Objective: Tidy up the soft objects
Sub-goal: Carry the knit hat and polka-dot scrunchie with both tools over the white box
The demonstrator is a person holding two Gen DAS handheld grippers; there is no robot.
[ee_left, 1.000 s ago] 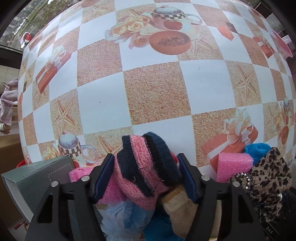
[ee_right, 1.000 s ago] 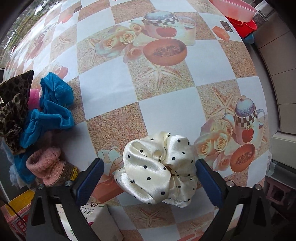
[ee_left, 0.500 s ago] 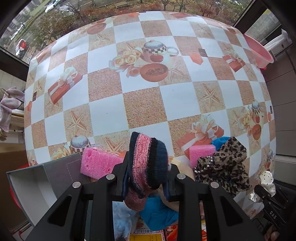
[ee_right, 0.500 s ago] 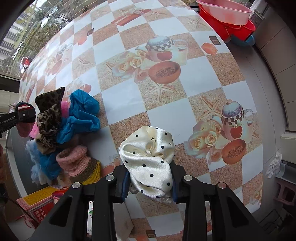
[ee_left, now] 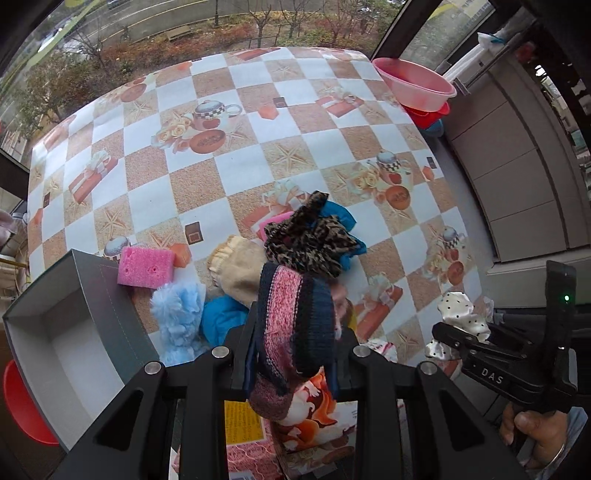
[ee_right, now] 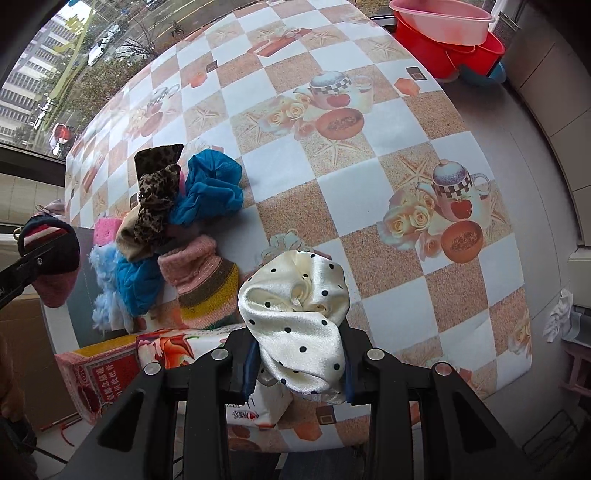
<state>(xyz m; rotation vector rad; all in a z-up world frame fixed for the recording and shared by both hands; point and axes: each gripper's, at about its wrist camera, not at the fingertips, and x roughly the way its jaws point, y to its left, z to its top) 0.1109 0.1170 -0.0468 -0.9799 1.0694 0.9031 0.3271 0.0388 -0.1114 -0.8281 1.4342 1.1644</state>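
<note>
My left gripper [ee_left: 291, 354] is shut on a pink and navy knitted sock [ee_left: 293, 317], held high above the table. My right gripper [ee_right: 299, 365] is shut on a cream polka-dot satin scrunchie [ee_right: 295, 310], also lifted clear. The right wrist view shows the sock [ee_right: 50, 254] at the far left; the left wrist view shows the scrunchie [ee_left: 460, 314] at the right. On the table lies a pile: leopard-print scrunchie [ee_left: 310, 240], blue cloth [ee_right: 207, 188], beige sock [ee_left: 236, 266], fluffy light-blue piece [ee_left: 177, 317], striped pink sock [ee_right: 203, 280], pink sponge [ee_left: 146, 266].
An open grey box [ee_left: 74, 332] with a white inside stands at the table's left edge. A printed tissue pack [ee_right: 177, 350] and a red and yellow carton [ee_right: 99, 373] lie at the near edge. Pink and red basins [ee_right: 447, 33] sit past the far right corner.
Both grippers closed, the left on the knitted sock and the right on the scrunchie, then rose well above the table. The view widened, showing the grey box and the whole pile.
</note>
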